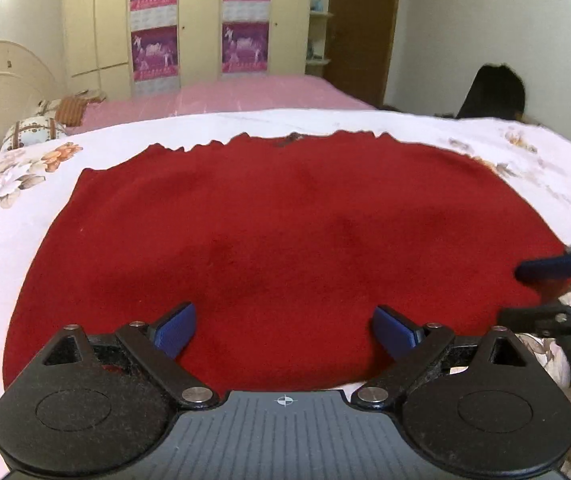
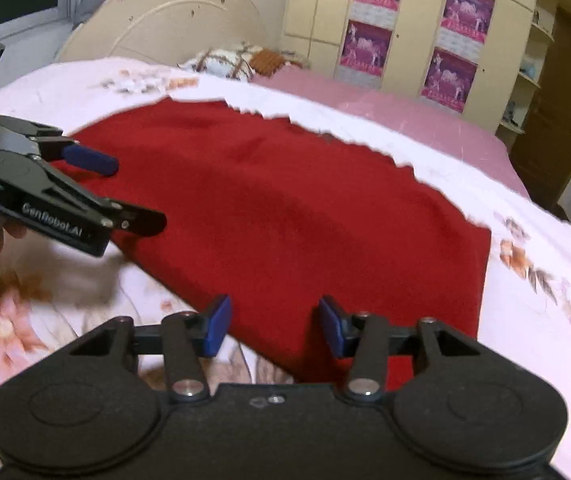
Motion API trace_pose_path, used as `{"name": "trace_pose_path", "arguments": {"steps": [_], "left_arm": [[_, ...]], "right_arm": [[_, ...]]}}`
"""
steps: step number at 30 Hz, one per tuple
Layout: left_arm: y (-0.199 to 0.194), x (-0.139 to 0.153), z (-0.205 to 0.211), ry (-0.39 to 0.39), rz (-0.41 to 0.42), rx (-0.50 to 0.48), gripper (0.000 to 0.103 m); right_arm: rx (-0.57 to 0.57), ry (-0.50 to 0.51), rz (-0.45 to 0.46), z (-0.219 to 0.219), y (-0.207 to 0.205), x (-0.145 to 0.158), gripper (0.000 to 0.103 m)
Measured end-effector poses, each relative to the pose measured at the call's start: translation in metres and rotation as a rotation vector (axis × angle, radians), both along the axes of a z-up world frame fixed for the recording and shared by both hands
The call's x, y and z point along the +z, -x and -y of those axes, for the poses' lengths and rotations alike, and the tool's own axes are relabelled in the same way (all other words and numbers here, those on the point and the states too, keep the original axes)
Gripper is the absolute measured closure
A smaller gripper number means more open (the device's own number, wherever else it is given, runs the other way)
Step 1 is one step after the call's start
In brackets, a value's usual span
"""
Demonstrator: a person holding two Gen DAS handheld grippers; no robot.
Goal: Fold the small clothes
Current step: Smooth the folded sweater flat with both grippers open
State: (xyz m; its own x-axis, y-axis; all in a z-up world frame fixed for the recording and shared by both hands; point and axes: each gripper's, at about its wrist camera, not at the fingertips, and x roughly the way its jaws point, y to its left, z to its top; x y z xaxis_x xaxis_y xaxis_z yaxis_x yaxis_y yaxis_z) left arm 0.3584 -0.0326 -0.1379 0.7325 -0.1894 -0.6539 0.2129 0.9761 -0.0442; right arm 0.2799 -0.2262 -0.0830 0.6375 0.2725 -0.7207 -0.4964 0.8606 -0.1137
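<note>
One label, seemingly "GenRobot.AI" (image 2: 51, 220).

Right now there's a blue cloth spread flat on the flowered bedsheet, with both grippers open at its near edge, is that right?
Not quite: the cloth is red, not blue, as the left wrist view shows. The rest holds: it lies spread flat on the flowered bedsheet, with the left gripper and right gripper open at its near edge.
</note>
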Motion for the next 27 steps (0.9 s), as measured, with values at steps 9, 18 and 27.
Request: {"name": "trace_pose_path", "arguments": {"steps": [9,18,27], "left_arm": [[0.008,-0.004,-0.039,-0.019,-0.004,0.024,0.009],[0.012,-0.004,-0.052,-0.037,-0.005,0.036,0.009],[0.019,-0.004,-0.058,-0.044,-0.004,0.044,0.009]], "right_arm": [[-0.068,0.012,-0.029,0.058,0.015,-0.004,0.057],[-0.092,0.022,-0.035,0.068,0.018,-0.005,0.057],[-0.106,0.01,-0.046,0.074,0.019,-0.004,0.057]]}}
